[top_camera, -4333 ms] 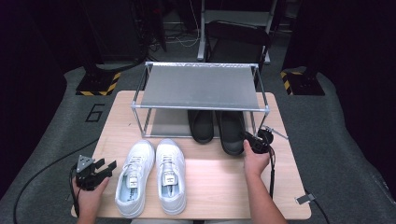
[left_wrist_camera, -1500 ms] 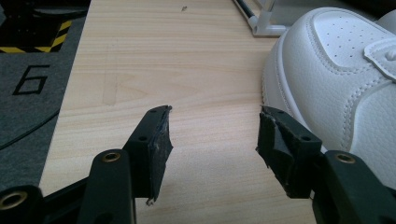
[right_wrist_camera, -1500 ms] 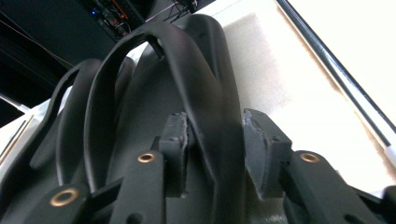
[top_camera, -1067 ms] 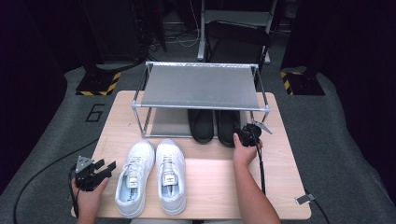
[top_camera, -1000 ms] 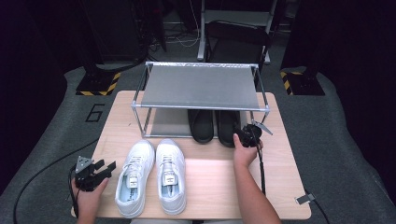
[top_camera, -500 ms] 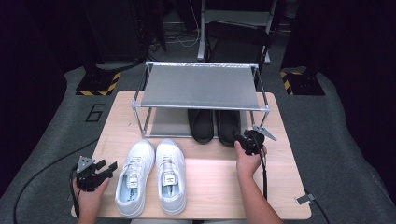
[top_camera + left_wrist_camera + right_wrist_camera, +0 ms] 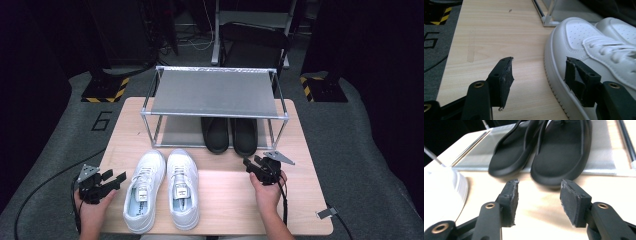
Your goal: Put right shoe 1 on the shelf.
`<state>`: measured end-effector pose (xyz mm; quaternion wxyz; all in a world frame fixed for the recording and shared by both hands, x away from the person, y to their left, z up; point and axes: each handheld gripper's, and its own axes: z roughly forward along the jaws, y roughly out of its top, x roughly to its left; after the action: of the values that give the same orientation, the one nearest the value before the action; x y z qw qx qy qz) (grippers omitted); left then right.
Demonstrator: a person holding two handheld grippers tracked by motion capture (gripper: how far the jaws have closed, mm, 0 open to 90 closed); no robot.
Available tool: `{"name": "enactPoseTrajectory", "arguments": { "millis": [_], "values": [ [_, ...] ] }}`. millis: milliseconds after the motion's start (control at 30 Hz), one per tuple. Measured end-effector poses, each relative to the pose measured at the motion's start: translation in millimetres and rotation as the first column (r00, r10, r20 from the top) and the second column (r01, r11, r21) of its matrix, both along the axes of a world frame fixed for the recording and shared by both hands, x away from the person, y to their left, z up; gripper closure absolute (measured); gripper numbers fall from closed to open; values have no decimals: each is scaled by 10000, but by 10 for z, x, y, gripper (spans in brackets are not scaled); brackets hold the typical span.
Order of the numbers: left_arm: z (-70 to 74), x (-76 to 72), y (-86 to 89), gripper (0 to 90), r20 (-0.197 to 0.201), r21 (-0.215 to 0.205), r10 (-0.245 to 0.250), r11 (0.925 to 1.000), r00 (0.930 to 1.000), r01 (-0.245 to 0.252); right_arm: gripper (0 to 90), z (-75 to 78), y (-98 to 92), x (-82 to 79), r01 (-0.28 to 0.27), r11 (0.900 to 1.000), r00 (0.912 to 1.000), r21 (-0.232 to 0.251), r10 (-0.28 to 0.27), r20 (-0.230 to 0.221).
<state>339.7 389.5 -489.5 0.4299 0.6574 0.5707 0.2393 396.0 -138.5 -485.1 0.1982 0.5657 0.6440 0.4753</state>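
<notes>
Pale wooden table (image 7: 220,200) seen from above, carrying a two-tier metal-framed shoe rack with grey shelf panels (image 7: 215,92) at its far half. A pair of black rubber flip-flop sandals (image 7: 230,134) lies side by side on the rack's lower shelf, heels projecting toward the person just past the shelf's front edge; in the right gripper view the same sandals (image 7: 549,152) rest on the grey lower panel with their rounded heels over the wood. A pair of white leather lace-up sneakers (image 7: 162,187) stands on the table in front of the rack, toes toward it, the two shoes just beside one another. The right gripper (image 7: 256,166), held in the person's right hand, sits near the sandal heels and apart from them; its jaws have just been closing somewhat, yet they stand released with bare table between the pads (image 7: 514,202) and nothing gripped. The left gripper (image 7: 112,179), held in the left hand at the table's near left corner, is just beside the outer flank of the left sneaker; its jaws have just been opening and stand wide apart, empty. In the left gripper view one pad (image 7: 574,75) stands in front of the sneaker's white sidewall (image 7: 584,47); contact cannot be told. The other pad hangs over bare wood.
</notes>
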Motion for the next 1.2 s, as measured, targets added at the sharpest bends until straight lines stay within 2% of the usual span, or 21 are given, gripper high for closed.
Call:
{"name": "enactPoseTrajectory", "arguments": {
  "millis": [67, 133, 200, 300, 367, 500, 600, 667, 733, 833, 900, 1200],
  "values": [
    [66, -15, -2, 378, -385, -30, -171, 9999, 9991, 170, 460, 0, 32, -56, -169, 9999, 9998, 7, 169, -84],
    [115, -28, -34, 378, -389, 53, -97, 9999, 9992, 99, 455, 12, 69, -118, -250, 9997, 9996, -69, 249, -154],
    [165, -36, -53, 347, -376, 49, -147, 9999, 9992, 149, 432, 16, 98, -156, -364, 9990, 9993, -268, 362, -80],
    [242, -54, -90, 306, -40, 72, -138, 9999, 9999, 138, 387, 38, 162, -212, -680, 9969, 9976, -391, 675, -144],
    [275, -68, -107, 284, 10, 14, -205, 9998, 9998, 205, 373, 53, 190, -244, -756, 9963, 9971, -414, 751, -143],
    [306, -101, -133, 277, -28, -80, -484, 9988, 9988, 484, 356, 60, 210, -290, -886, 9959, 9959, -186, 882, -187],
    [317, -128, -143, 278, 50, -183, -615, 9979, 9981, 616, 349, 49, 230, -293, -943, 9948, 9953, -375, 933, -264],
    [331, -146, -148, 284, 24, -285, -799, 9964, 9968, 799, 343, 47, 234, -298, -1029, 9939, 9945, -397, 1020, -243],
    [339, -171, -162, 315, 117, -190, -887, 9959, 9960, 889, 343, 54, 237, -313, -989, 9939, 9951, -487, 983, -139],
    [344, -197, -196, 385, 320, -59, -1066, 9943, 9938, 1068, 349, 57, 247, -345, -1094, 9902, 9937, -874, 1109, 133],
    [352, -213, -218, 402, 288, -78, -1292, 9915, 9912, 1295, 345, 52, 252, -362, -1219, 9854, 9917, -1185, 1258, 261],
    [374, -299, -260, 453, 207, -526, -1590, 9857, 9871, 1599, 326, 26, 201, -441, -1340, 9850, 9885, -1089, 1407, 563]
  ]
}}
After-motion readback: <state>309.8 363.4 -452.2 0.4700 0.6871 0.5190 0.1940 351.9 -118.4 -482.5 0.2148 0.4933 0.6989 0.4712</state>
